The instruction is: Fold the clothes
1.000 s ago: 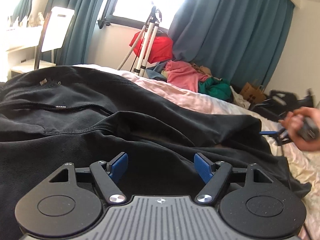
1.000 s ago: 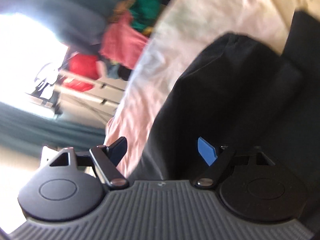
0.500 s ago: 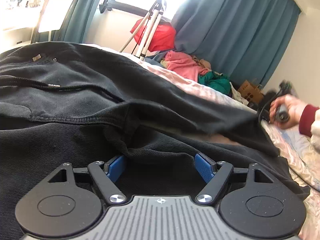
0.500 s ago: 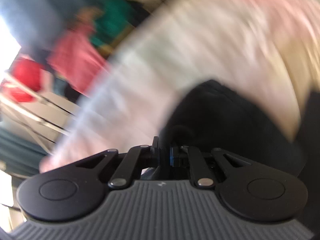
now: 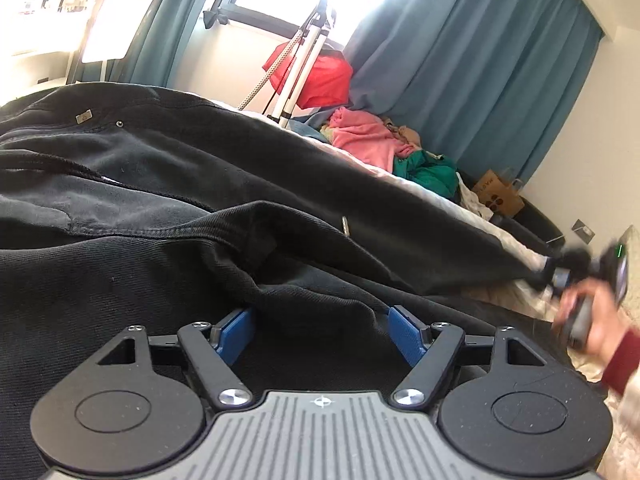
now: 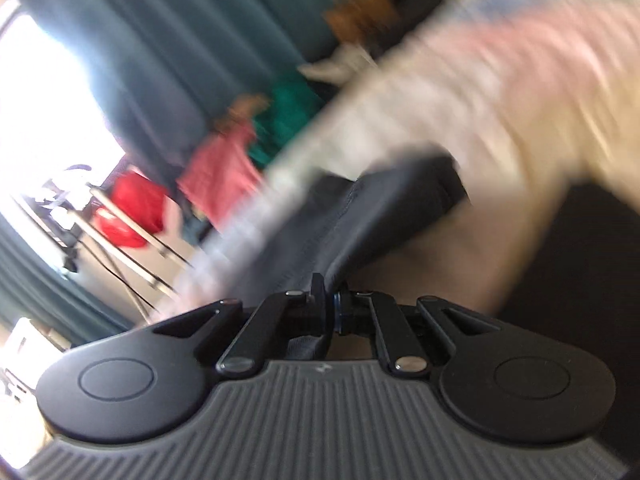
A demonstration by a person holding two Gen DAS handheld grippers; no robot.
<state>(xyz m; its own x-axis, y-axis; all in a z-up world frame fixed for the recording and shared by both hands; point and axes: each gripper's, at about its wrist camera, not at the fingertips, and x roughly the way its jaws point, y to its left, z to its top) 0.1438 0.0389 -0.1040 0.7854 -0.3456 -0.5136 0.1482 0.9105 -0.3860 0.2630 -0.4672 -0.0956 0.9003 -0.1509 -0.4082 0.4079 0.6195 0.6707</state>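
Note:
A pair of black pants (image 5: 168, 184) lies spread on the bed, waistband with rivet and drawstring at the left. My left gripper (image 5: 320, 330) is open, its blue pads pushed against a fold of the black cloth near the crotch. My right gripper (image 6: 330, 304) is shut on the hem of one black pant leg (image 6: 384, 208) and holds it stretched above the sheet; this view is motion-blurred. In the left wrist view the right gripper (image 5: 560, 274) shows at the far right, in a hand with a red cuff, pulling the leg taut.
The pale pink sheet (image 5: 448, 200) covers the bed. A pile of pink and green clothes (image 5: 384, 144) lies at the far edge. A white tripod (image 5: 300, 68) with a red cloth, teal curtains (image 5: 472, 72) and a brown paper bag (image 5: 498, 196) stand beyond.
My right gripper closed on the pant leg's hem and pulled it out to the right, lifting the leg taut. My left gripper moved forward and down into the cloth, still open.

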